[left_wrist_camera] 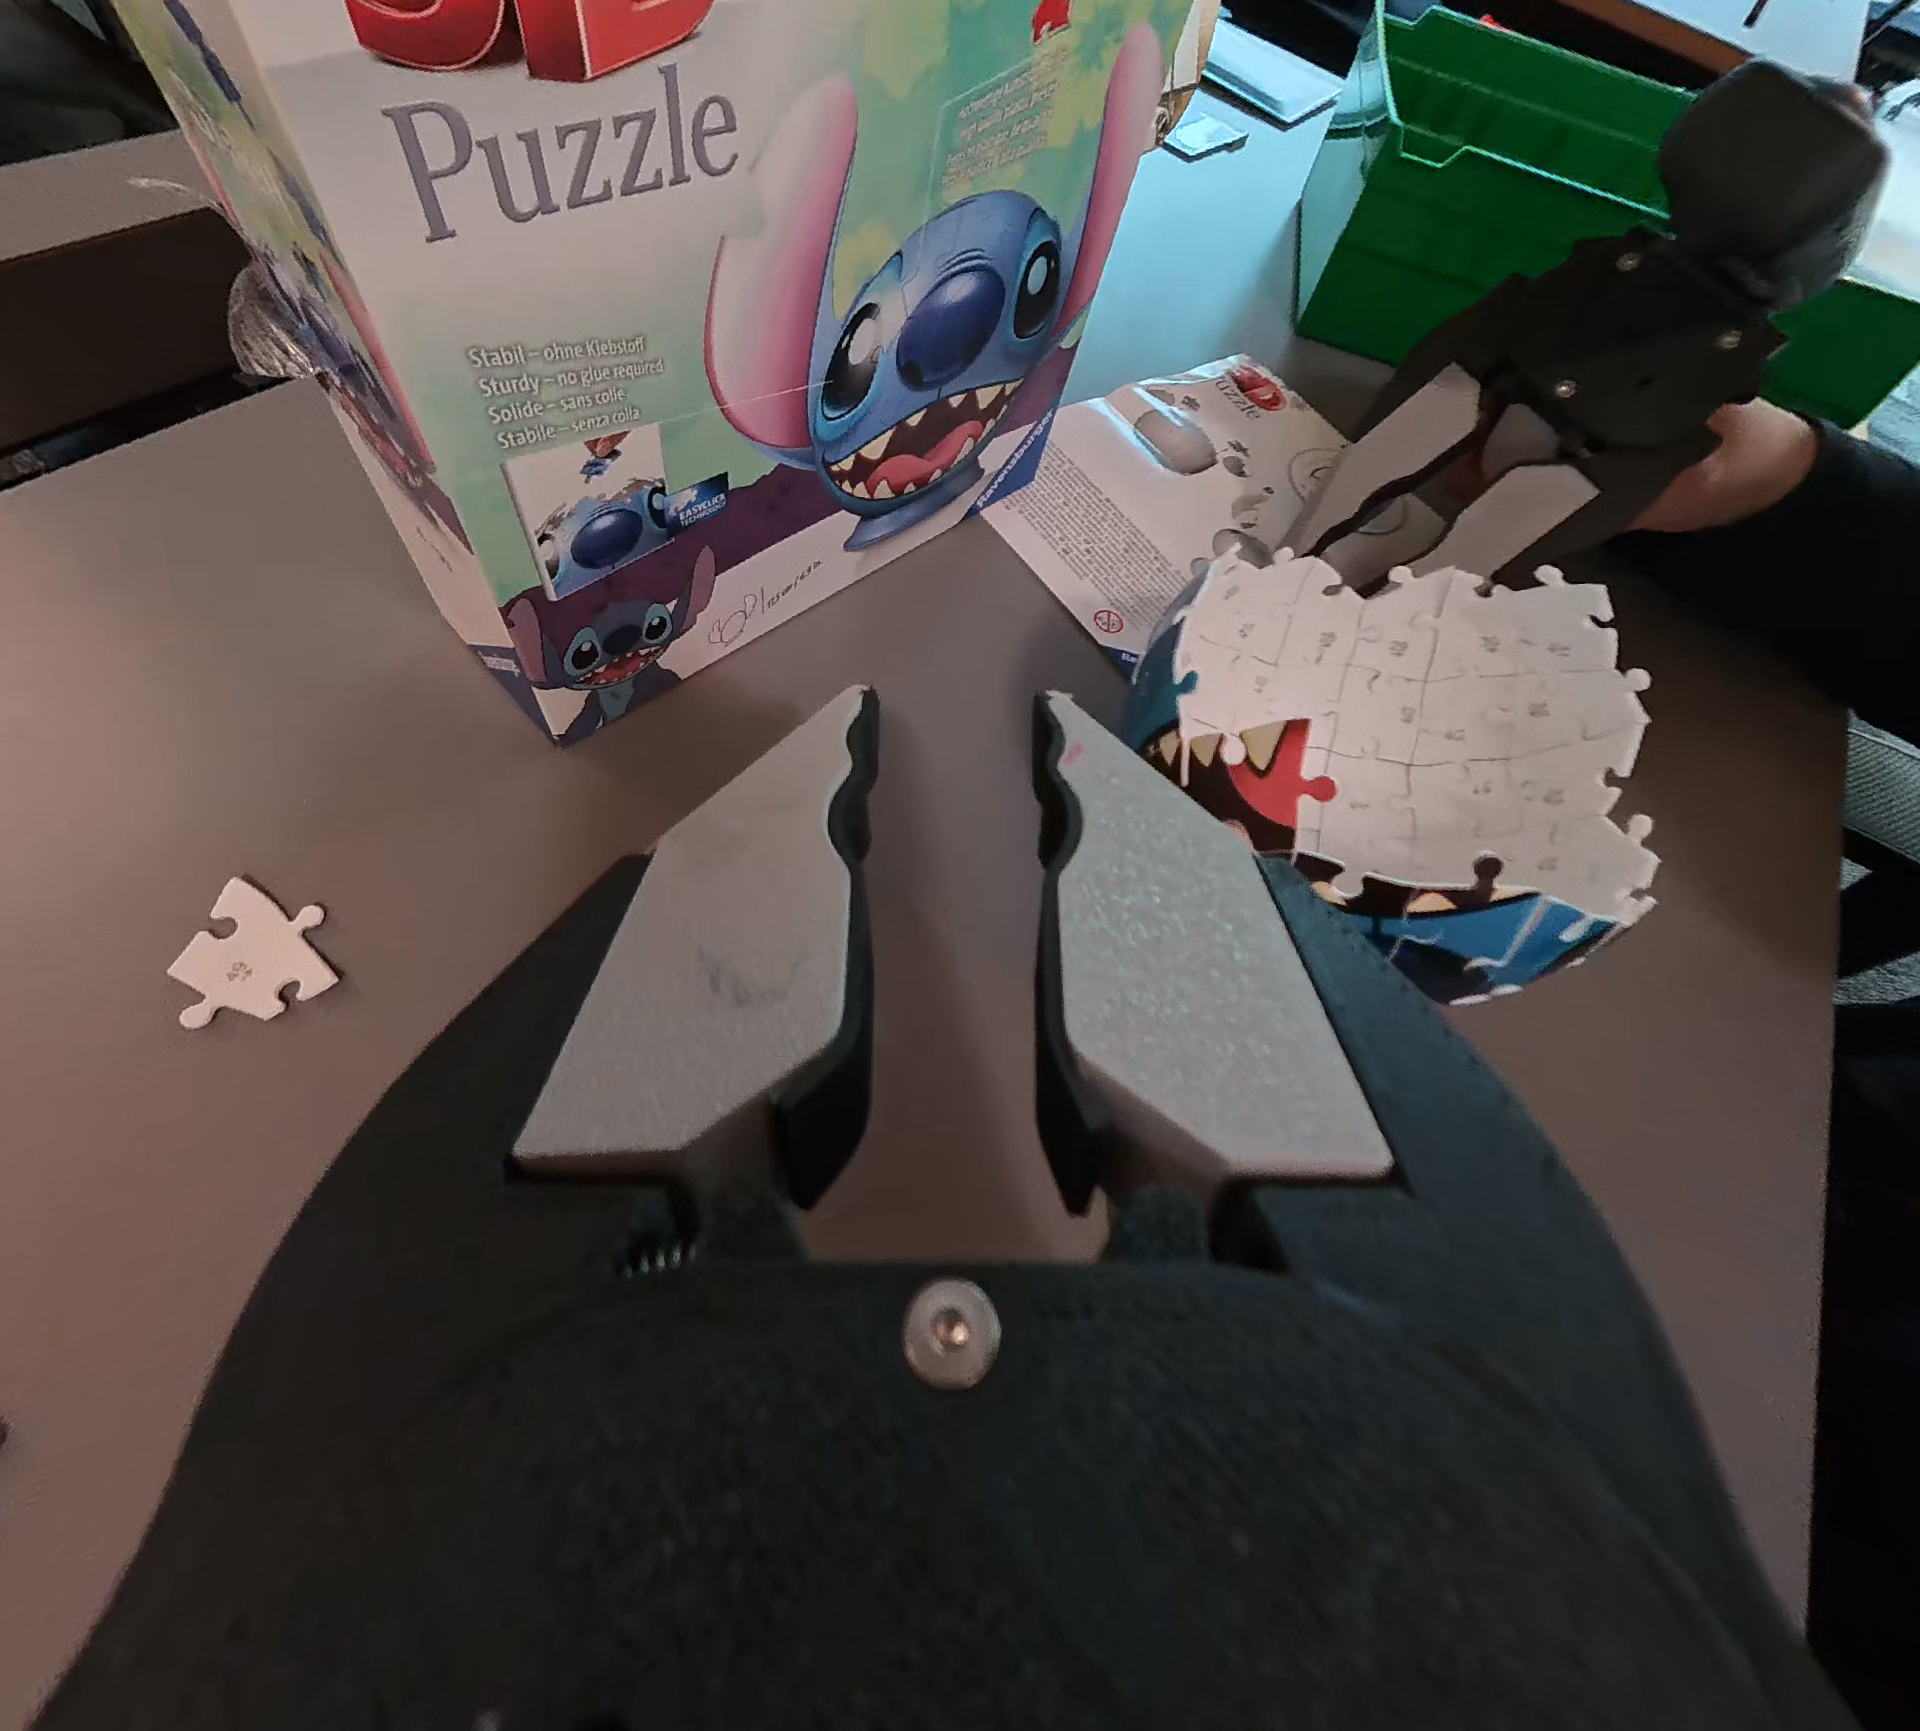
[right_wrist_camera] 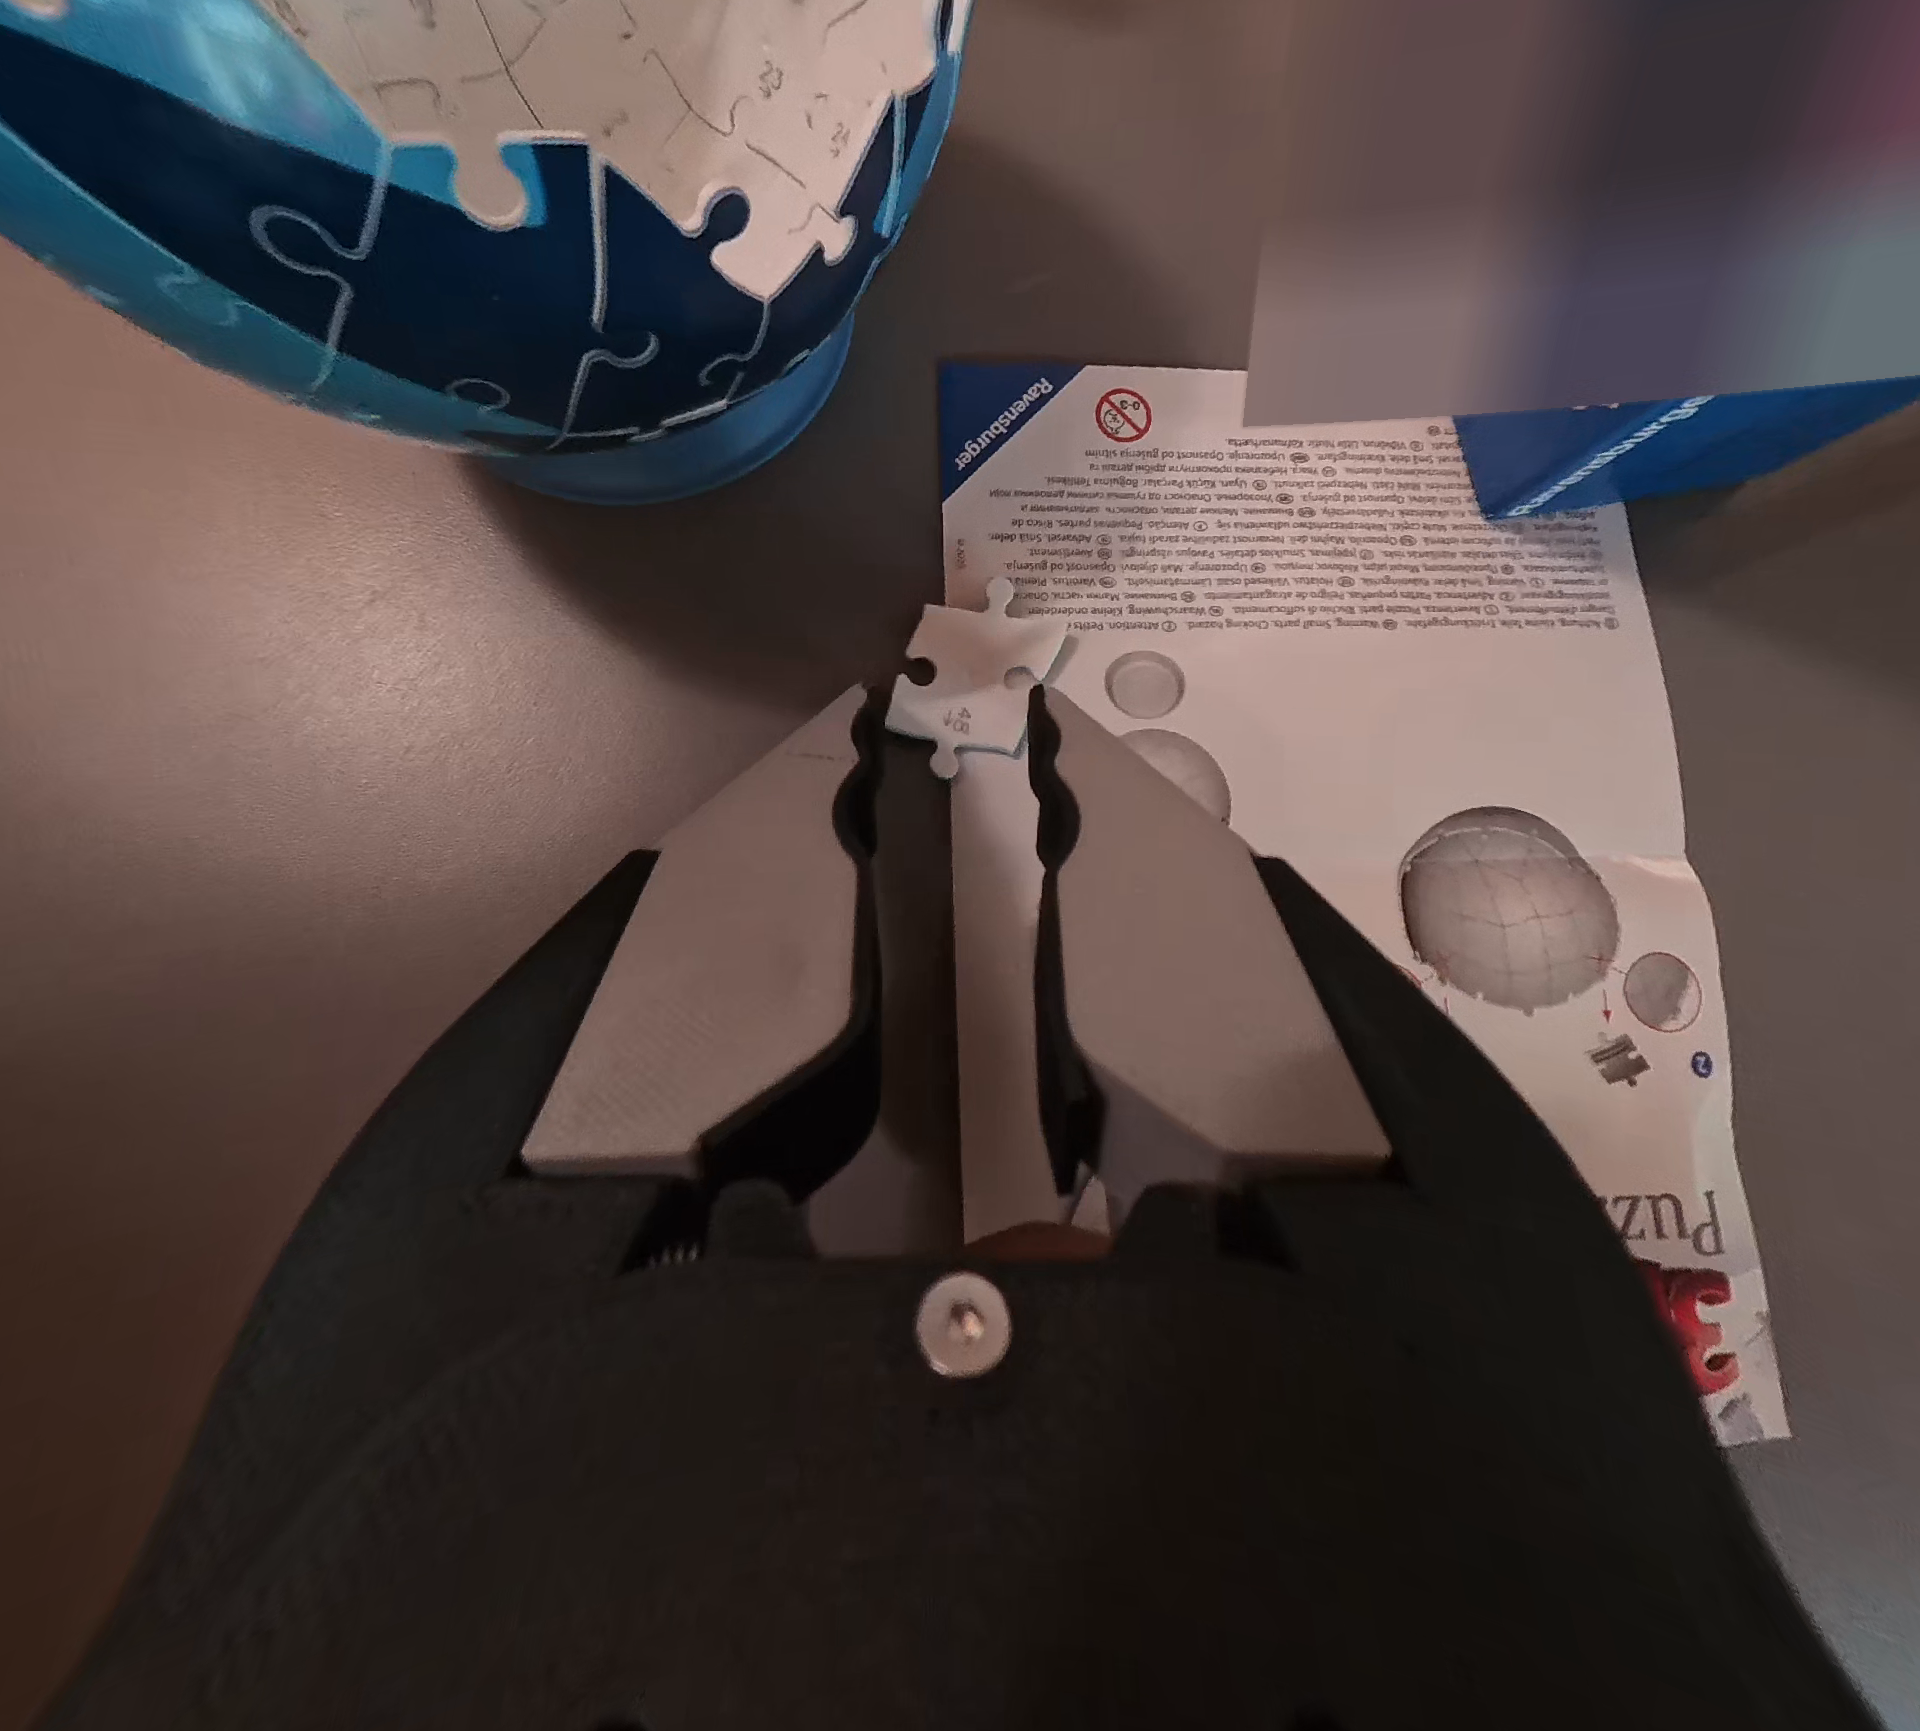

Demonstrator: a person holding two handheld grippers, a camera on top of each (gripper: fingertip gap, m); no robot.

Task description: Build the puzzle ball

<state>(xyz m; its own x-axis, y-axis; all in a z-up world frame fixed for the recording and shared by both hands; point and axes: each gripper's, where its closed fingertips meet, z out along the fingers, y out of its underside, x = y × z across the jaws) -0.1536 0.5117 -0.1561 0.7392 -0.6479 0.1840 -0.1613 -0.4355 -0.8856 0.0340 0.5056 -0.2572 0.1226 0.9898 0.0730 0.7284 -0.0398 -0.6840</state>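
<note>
The half-built puzzle ball (left_wrist_camera: 1423, 746), blue outside and white inside, stands on the grey table right of my left gripper; it also shows in the right wrist view (right_wrist_camera: 436, 123) on its blue stand. My left gripper (left_wrist_camera: 954, 725) is open and empty above the table. A loose white puzzle piece (left_wrist_camera: 252, 952) lies face down at its left. My right gripper (right_wrist_camera: 954, 713) is shut on a white puzzle piece (right_wrist_camera: 966, 682), holding it above the edge of the instruction leaflet (right_wrist_camera: 1351, 725), just right of the ball. The right gripper also appears behind the ball in the left wrist view (left_wrist_camera: 1340, 569).
The tall puzzle box (left_wrist_camera: 665, 247) stands behind the left gripper. The leaflet (left_wrist_camera: 1132, 486) lies between box and ball. A green crate (left_wrist_camera: 1475, 206) sits at the back right. A person's hand (left_wrist_camera: 1725, 476) holds the right gripper. The table's right edge is near the ball. Tip to tip, the grippers are about 20 cm apart.
</note>
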